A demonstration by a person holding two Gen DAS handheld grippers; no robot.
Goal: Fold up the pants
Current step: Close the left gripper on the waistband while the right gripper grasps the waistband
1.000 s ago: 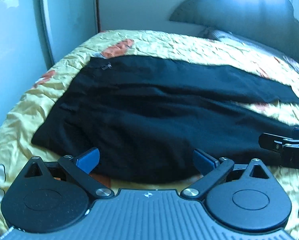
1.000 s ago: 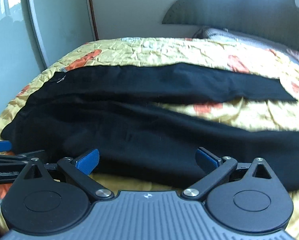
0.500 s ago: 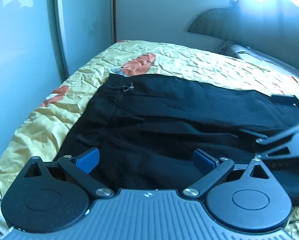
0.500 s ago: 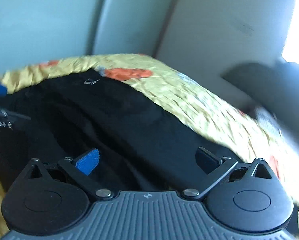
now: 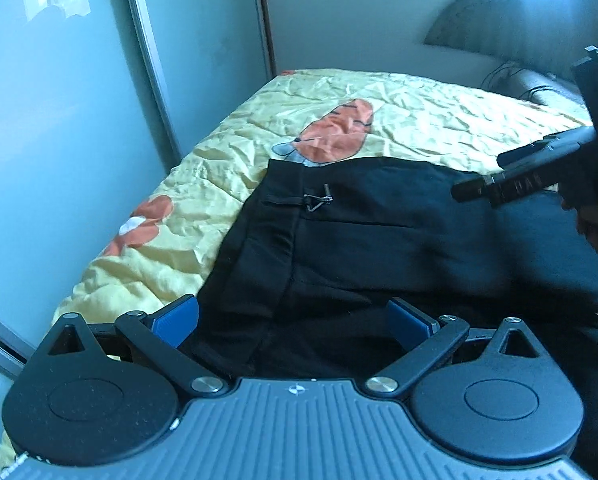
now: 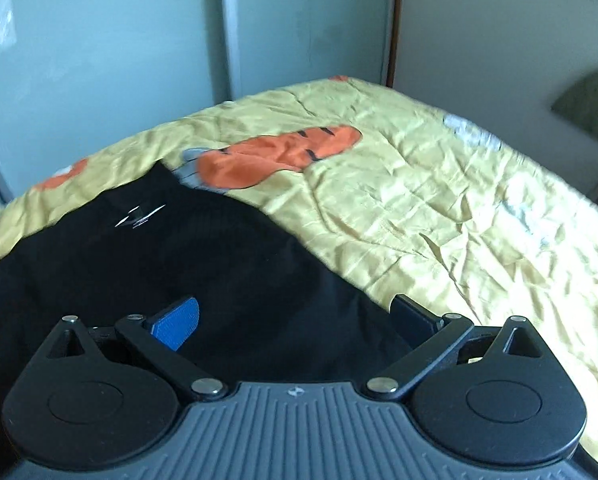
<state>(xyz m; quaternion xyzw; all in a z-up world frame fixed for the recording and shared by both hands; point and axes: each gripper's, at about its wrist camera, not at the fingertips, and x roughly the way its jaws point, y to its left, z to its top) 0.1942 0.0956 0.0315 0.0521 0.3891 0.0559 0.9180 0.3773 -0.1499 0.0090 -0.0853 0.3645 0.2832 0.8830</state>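
Note:
Black pants [image 5: 359, 248] lie flat on a yellow bedspread, their waistband with a small metal clasp [image 5: 318, 200] toward the bed's left side. My left gripper [image 5: 295, 320] hovers open over the near waist edge, nothing between its blue pads. In the left wrist view the right gripper [image 5: 511, 184] comes in from the right above the pants, held by a hand; its jaw state is unclear there. The right wrist view shows my right gripper [image 6: 299, 318] open above the pants [image 6: 159, 264], near their far edge, with the clasp [image 6: 139, 216] ahead to the left.
The bedspread [image 5: 219, 184] with orange patches covers the bed and drops off at the left edge. Pale sliding wardrobe doors [image 5: 59, 120] stand close along the left. A dark headboard [image 5: 483, 20] and a cable sit at the far right.
Both grippers have swung left from the trouser legs toward the waistband end. The right gripper rose and crossed above the pants. Both stayed open.

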